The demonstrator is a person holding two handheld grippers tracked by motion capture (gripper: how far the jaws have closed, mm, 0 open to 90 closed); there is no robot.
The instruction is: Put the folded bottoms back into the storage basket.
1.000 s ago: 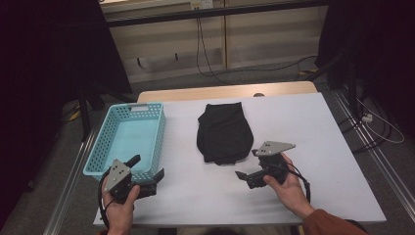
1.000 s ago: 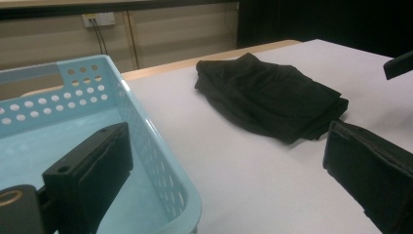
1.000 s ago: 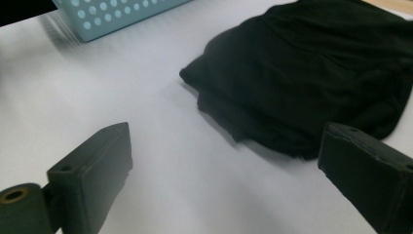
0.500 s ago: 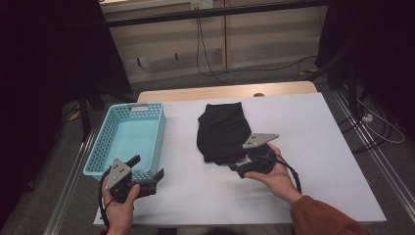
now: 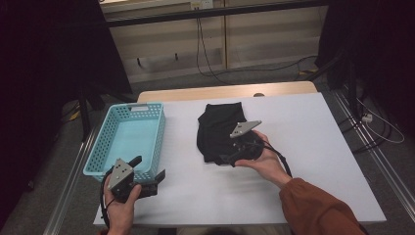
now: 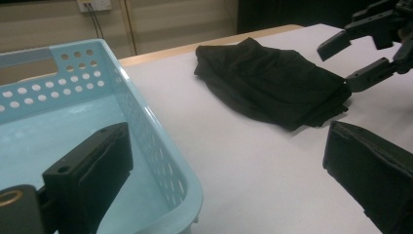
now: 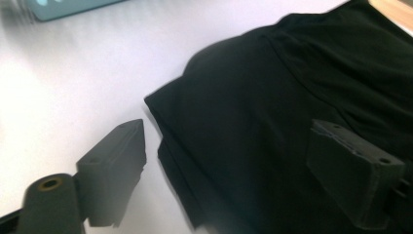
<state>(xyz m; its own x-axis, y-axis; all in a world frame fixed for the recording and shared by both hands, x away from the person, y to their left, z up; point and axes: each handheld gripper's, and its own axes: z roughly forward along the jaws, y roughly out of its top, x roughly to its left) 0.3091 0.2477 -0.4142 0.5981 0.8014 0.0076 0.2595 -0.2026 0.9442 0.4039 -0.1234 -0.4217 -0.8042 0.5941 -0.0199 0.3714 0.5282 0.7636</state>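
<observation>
A folded black cloth (image 5: 218,128) lies on the white table (image 5: 313,147), right of a light blue basket (image 5: 131,107). My right gripper (image 5: 226,157) is open at the cloth's near edge. In the right gripper view (image 7: 229,131) one jaw hangs over the cloth (image 7: 302,97) and the other over bare table beside it. My left gripper (image 5: 149,166) is open at the basket's near right corner, holding nothing. From the left gripper view (image 6: 226,141) I see the basket rim (image 6: 146,117), the cloth (image 6: 272,83) and the right gripper (image 6: 343,63) beyond it.
The basket has nothing in it that I can see. A wooden strip (image 5: 225,92) runs along the table's far edge. Metal rails (image 5: 73,171) flank the table, and cables (image 5: 377,127) lie on the floor to the right.
My right gripper has moved left and forward from open table onto the cloth's near edge, staying open. The left gripper has not moved.
</observation>
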